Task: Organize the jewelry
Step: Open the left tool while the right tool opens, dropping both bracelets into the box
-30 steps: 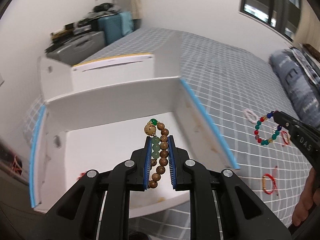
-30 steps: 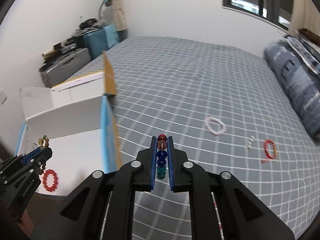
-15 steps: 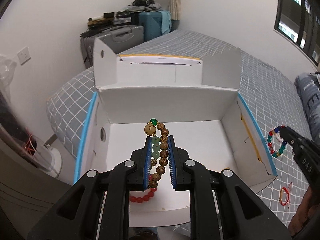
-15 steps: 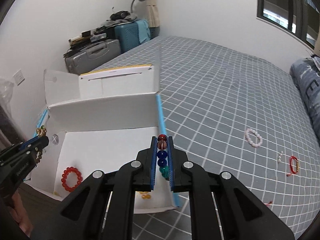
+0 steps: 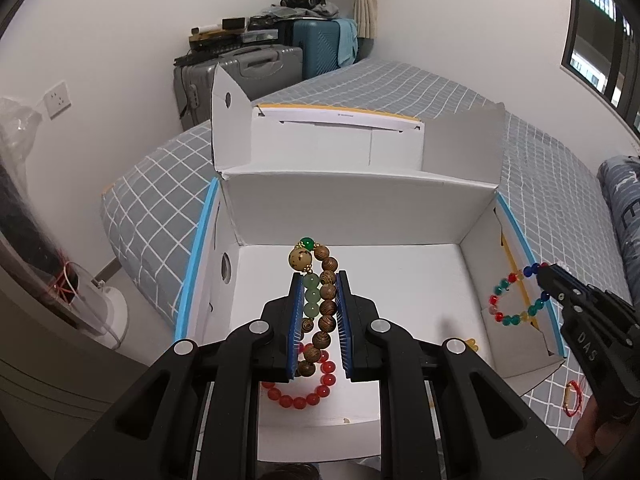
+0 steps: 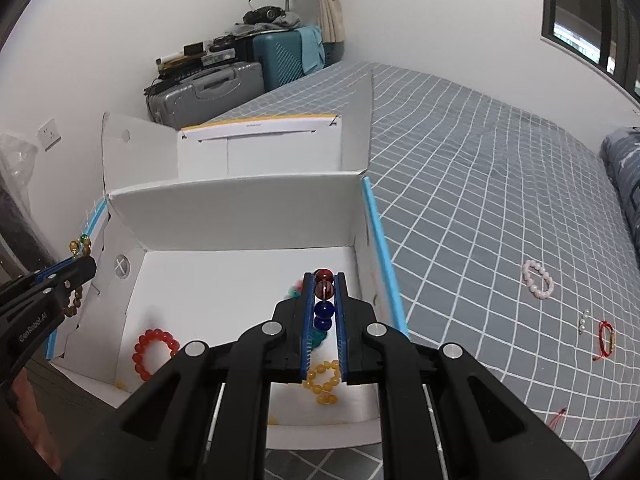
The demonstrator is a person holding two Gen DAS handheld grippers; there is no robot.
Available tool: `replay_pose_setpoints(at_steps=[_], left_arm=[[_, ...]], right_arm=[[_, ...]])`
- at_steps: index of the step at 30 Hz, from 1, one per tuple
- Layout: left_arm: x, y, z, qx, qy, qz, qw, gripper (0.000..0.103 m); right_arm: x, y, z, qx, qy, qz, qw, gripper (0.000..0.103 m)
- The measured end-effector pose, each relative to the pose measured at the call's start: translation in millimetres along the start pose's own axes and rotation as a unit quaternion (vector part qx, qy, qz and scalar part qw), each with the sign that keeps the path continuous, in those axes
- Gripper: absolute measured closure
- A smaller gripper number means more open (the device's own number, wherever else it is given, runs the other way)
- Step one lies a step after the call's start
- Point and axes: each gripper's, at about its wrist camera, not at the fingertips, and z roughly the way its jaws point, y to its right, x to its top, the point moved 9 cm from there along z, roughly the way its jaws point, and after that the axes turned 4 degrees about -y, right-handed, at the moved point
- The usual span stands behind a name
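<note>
On the left I keep the left gripper (image 5: 319,280) clenched on the wooden bead bracelet (image 5: 323,304), which hangs over the white box (image 5: 360,200), above the red bead bracelet (image 5: 298,390) lying on its floor. Further right, my right gripper (image 6: 325,280) is clamped on the multicoloured bead bracelet (image 5: 516,298) just inside the box's right wall, over the yellow bead bracelet (image 6: 324,380). On the checked bedsheet (image 6: 480,160) beyond lie a pink bracelet (image 6: 538,280) and a red cord bracelet (image 6: 606,338).
</note>
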Motion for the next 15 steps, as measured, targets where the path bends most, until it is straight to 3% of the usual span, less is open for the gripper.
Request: replay_pose_setpoints(at_steps=[15], left_arm=[[-10, -2, 32, 0.005, -0.034, 0.006, 0.9994, 0.088]], right_arm=[[-16, -14, 40, 0.011, -0.045, -0.013, 0.999, 0.094]])
